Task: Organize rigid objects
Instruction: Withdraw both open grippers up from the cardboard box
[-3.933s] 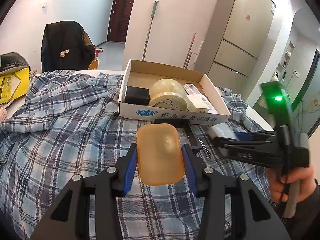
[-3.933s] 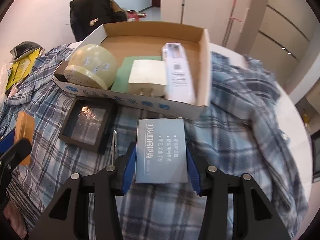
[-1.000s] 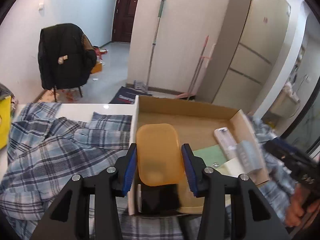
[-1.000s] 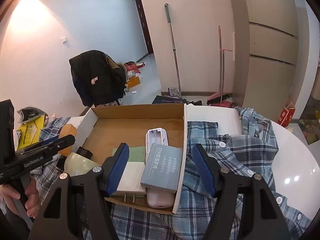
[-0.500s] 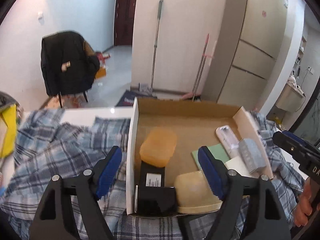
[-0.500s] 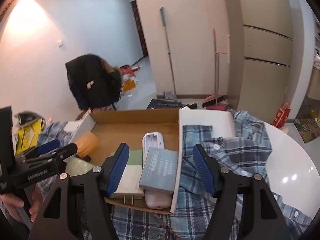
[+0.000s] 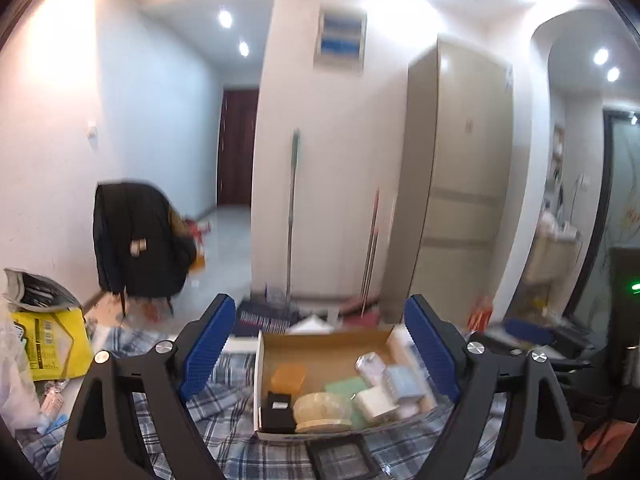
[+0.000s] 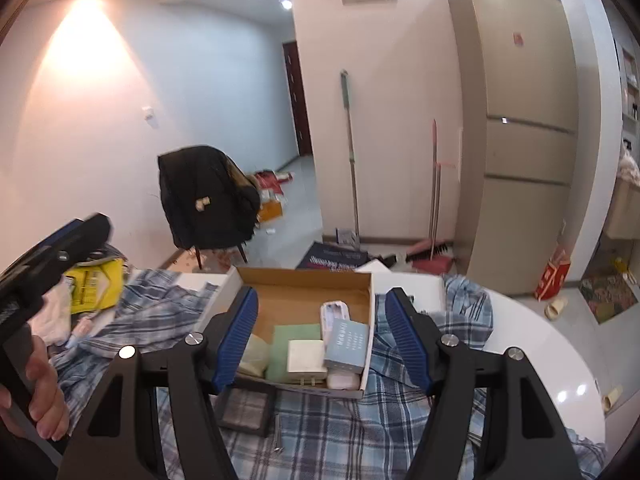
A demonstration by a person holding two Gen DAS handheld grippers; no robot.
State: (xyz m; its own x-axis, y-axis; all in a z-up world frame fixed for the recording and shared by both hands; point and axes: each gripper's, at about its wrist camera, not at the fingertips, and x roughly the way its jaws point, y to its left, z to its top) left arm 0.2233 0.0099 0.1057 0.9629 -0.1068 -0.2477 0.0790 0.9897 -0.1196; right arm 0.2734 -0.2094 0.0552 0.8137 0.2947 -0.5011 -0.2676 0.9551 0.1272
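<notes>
1. A room with white walls is shown, with a beige refrigerator (image 8: 520,128) at the far right and a chair draped in a black jacket (image 8: 206,200) at the far left.
2. A white round table (image 8: 532,344) is covered by a blue plaid cloth (image 8: 352,436).
3. An open cardboard box (image 8: 308,280) is seen lying on the cloth.
4. Inside the box, an orange case (image 7: 288,376) is placed toward the far left, and a black box (image 7: 278,410) and a pale round lidded container (image 7: 322,410) at the near edge.
5. A green pad (image 8: 294,344), a white adapter (image 8: 306,356), a white remote (image 8: 335,314) and a grey-blue carton (image 8: 346,344) occupy the right part; the carton lies on the remote.
6. A black framed tile (image 8: 244,406) is left on the cloth just outside the near wall of the box.
7. The left gripper (image 7: 320,356) is held with its jaws spread wide, nothing between them.
8. The right gripper (image 8: 322,340) is likewise spread apart and empty.
</notes>
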